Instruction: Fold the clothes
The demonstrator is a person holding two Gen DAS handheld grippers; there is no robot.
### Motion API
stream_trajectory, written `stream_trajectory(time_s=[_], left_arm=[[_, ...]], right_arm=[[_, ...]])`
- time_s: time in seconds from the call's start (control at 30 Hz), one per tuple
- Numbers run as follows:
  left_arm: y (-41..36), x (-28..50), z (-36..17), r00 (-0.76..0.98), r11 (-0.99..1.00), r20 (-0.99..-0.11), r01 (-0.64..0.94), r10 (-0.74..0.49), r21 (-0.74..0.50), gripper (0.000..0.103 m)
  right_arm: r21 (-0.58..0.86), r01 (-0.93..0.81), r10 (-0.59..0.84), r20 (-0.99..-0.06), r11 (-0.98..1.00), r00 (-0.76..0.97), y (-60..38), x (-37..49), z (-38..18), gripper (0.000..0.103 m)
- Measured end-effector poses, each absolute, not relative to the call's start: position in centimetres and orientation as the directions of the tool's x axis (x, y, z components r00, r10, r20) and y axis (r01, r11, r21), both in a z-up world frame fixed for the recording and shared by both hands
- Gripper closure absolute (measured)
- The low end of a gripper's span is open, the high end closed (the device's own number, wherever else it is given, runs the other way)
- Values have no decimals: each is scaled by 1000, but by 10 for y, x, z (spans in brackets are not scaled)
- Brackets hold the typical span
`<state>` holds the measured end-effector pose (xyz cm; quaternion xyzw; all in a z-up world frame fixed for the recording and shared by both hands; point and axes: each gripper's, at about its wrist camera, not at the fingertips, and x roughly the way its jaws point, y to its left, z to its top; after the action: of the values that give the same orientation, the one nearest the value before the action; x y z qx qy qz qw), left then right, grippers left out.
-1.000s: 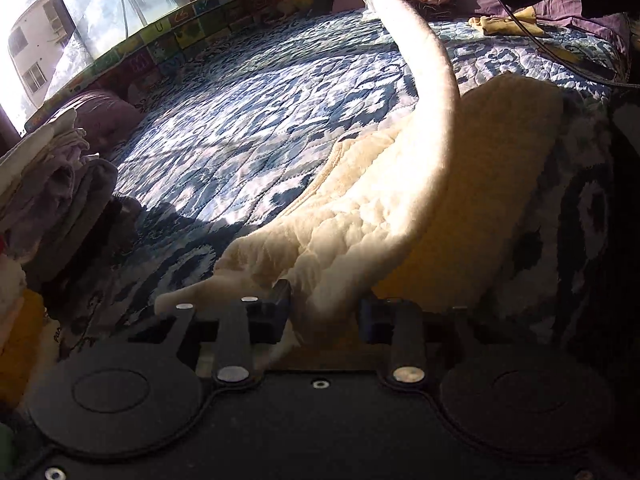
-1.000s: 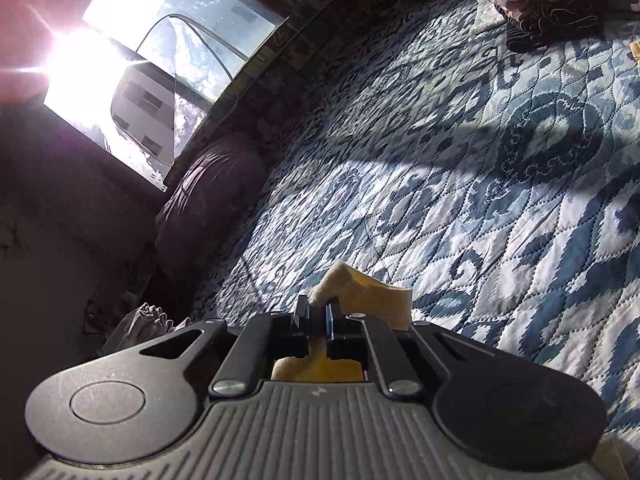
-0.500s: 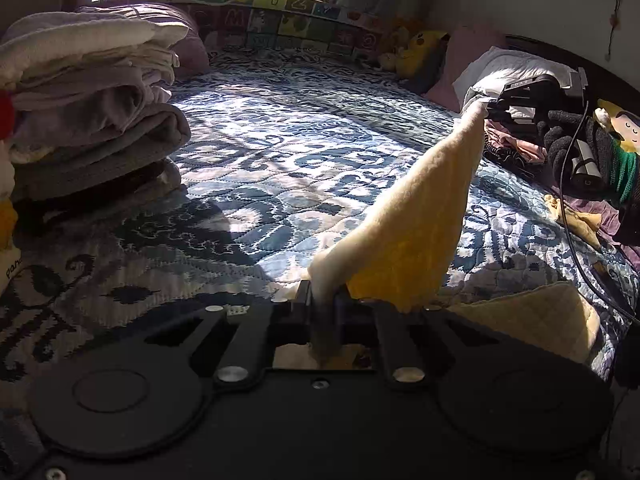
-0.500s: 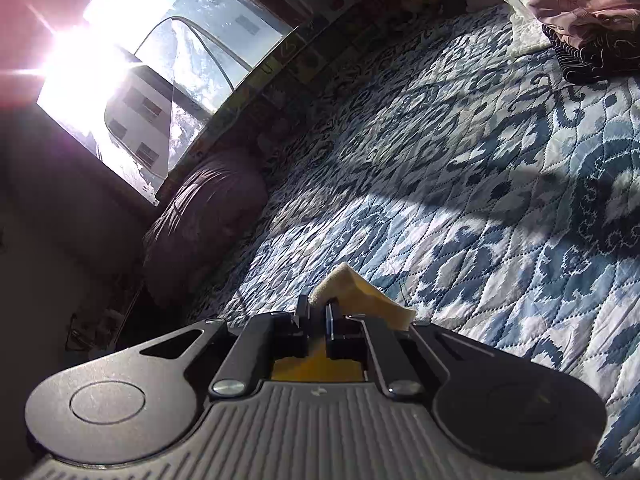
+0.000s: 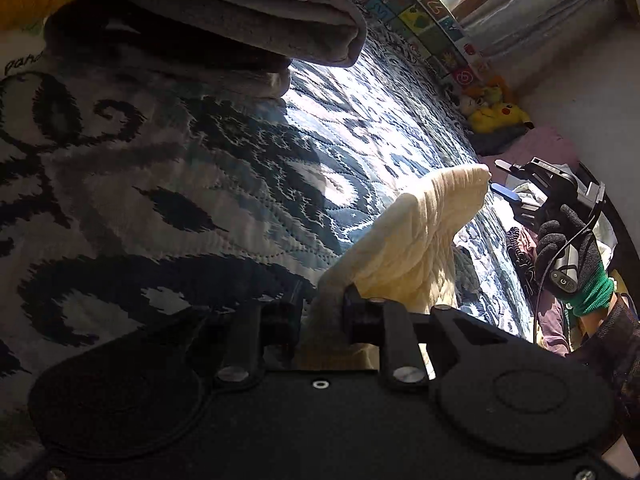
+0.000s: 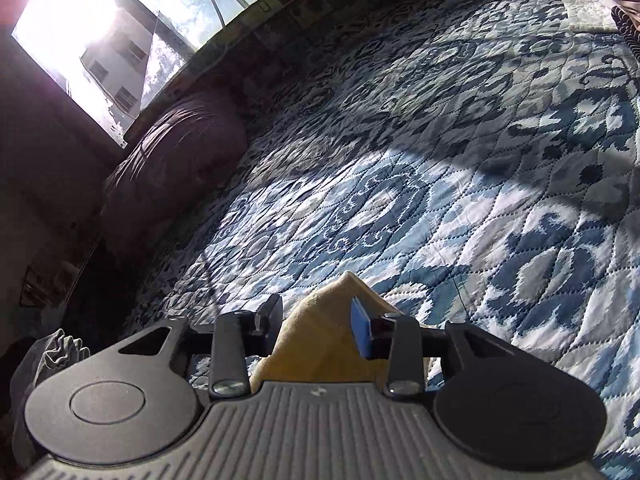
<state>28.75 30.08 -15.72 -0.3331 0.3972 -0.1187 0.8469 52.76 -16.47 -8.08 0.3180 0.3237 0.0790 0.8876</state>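
Observation:
A cream quilted cloth (image 5: 420,232) hangs bunched above the blue patterned bed quilt (image 5: 340,152). My left gripper (image 5: 320,308) is shut on one end of it, and the fabric fills the gap between the fingers. The cloth's far tip reaches my right gripper (image 5: 502,180), which a gloved hand (image 5: 568,248) holds. In the right wrist view the right gripper (image 6: 316,312) is open. The cloth corner (image 6: 332,320) lies loose between its spread fingers, next to the blue pad (image 6: 360,332).
A stack of folded grey clothes (image 5: 224,12) lies close at the upper left. Plush toys (image 5: 492,112) sit by the wall. A purple pillow (image 6: 172,160) lies under the bright window (image 6: 80,20). The quilt (image 6: 460,160) spreads ahead, with more clothes (image 6: 624,8) at the far right.
The right gripper's fingers have spread apart, letting go of the cloth corner. The left gripper has rolled and swung toward the folded stack, keeping its hold. The cloth between them is now bunched.

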Motion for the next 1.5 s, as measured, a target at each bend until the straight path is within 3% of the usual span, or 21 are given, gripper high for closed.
stream_trajectory(time_s=[0.3, 0.47, 0.57, 0.63, 0.67, 0.7, 0.8, 0.87, 0.9, 0.97, 1.0, 1.03, 1.07, 1.1, 1.17, 1.33, 1.43, 1.47, 1.5], left_arm=[[303, 232, -136, 750, 738, -517, -57, -413, -672, 38], [298, 219, -145, 747, 747, -539, -86, -389, -659, 25], [295, 212, -152, 742, 753, -556, -107, -373, -649, 25], [293, 207, -156, 739, 757, -567, -121, -363, -642, 38], [292, 205, -158, 738, 759, -573, -128, -357, -639, 76], [296, 204, -162, 735, 721, -565, -151, -375, -676, 100], [321, 181, -163, 806, 399, -357, -166, -472, -902, 101], [331, 168, -160, 838, 318, -316, -181, -445, -931, 101], [335, 166, -162, 836, 335, -368, -238, -407, -912, 101], [336, 170, -169, 769, 481, -577, -410, -274, -775, 97], [336, 171, -175, 740, 513, -623, -443, -255, -735, 95], [338, 164, -176, 750, 495, -608, -437, -260, -751, 95], [339, 154, -171, 767, 476, -583, -421, -268, -772, 88], [337, 144, -162, 782, 487, -562, -393, -270, -780, 61], [330, 122, -148, 795, 517, -543, -355, -271, -779, 34], [297, 83, -148, 743, 563, -585, -344, -326, -751, 34], [274, 77, -160, 714, 592, -626, -367, -315, -717, 40], [268, 78, -162, 711, 614, -640, -375, -290, -695, 50], [262, 79, -163, 709, 634, -654, -383, -264, -671, 70]], right_arm=[[625, 52, 451, -616, 779, 646, -160, 450, -135, 47], [720, 85, 565, -606, 689, 560, -144, 376, -172, 47], [711, 44, 566, -594, 702, 571, -133, 345, -174, 49], [690, 4, 562, -594, 724, 575, -127, 325, -166, 49], [674, -16, 555, -594, 739, 582, -125, 315, -162, 49], [656, -46, 554, -595, 753, 583, -124, 305, -156, 49], [599, -137, 549, -586, 789, 597, -126, 272, -138, 49], [564, -155, 533, -602, 811, 595, -131, 255, -139, 49], [546, -165, 525, -610, 821, 594, -133, 247, -139, 48], [510, -183, 508, -625, 841, 593, -138, 230, -140, 49], [491, -192, 499, -632, 850, 592, -140, 222, -140, 49], [472, -201, 491, -639, 858, 592, -142, 213, -141, 49], [476, -198, 491, -637, 857, 595, -147, 208, -140, 49], [479, -188, 485, -631, 857, 605, -154, 200, -140, 49], [486, -158, 466, -619, 859, 632, -173, 183, -139, 49], [507, -5, 356, -599, 862, 717, -233, 149, -146, 49], [525, 95, 283, -592, 846, 755, -265, 132, -155, 48], [534, 121, 264, -588, 837, 765, -274, 127, -160, 48], [547, 129, 265, -582, 827, 769, -283, 123, -168, 49]])
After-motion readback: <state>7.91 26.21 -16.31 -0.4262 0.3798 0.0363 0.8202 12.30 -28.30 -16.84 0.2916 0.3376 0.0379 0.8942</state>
